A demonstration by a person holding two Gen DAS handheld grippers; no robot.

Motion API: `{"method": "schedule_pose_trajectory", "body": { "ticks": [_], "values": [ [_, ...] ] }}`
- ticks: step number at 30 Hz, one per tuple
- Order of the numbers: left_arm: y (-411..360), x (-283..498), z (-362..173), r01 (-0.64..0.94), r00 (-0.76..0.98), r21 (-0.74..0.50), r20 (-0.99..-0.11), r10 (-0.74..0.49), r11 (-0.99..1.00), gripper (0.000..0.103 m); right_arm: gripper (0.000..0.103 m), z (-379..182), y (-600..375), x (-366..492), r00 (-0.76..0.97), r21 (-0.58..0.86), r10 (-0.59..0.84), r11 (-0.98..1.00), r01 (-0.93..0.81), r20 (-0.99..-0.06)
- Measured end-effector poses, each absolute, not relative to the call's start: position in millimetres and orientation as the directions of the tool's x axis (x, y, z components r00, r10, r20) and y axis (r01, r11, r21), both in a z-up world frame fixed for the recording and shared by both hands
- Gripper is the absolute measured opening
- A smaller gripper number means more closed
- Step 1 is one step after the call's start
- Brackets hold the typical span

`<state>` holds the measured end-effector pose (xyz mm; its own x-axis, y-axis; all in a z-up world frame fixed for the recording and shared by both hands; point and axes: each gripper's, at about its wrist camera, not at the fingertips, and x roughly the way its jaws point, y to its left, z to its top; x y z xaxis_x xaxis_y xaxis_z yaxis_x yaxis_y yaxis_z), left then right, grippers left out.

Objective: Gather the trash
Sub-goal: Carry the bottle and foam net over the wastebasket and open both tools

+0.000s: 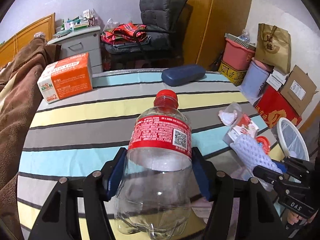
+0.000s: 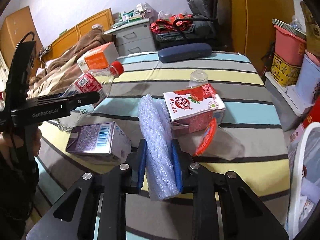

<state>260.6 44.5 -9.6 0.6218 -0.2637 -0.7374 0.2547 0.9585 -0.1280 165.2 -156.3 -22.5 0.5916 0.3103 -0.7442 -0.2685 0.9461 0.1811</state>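
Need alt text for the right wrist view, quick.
The right gripper clamps a roll of bubble wrap above the striped table. A strawberry carton and purple carton lie nearby; the left gripper holds a plastic bottle.

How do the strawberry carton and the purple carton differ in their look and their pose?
The strawberry carton is white and red with fruit pictures; the purple carton is purple with a blue barcode. The strawberry carton has its top flaps folded open and leans on a clear cup; the purple carton lies flat, alone. Both rest on the striped table, ungripped.
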Motion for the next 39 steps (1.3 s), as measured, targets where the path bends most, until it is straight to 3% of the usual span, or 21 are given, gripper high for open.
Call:
{"method": "schedule_pose_trajectory", "body": {
  "ticks": [25, 39],
  "values": [
    [-18, 199, 38, 0.379, 0.657, -0.143, -0.654, -0.375, 0.914, 0.066, 0.025, 10, -212, 127, 0.727, 0.195, 0.219, 0.974, -0.119, -0.650],
    [-96, 180, 46, 0.506, 0.605, -0.168, -0.630, -0.487, 0.846, 0.066, 0.025, 19, -269, 101, 0.774, 0.194, 0.114, 0.981, 0.011, -0.622]
  ]
}}
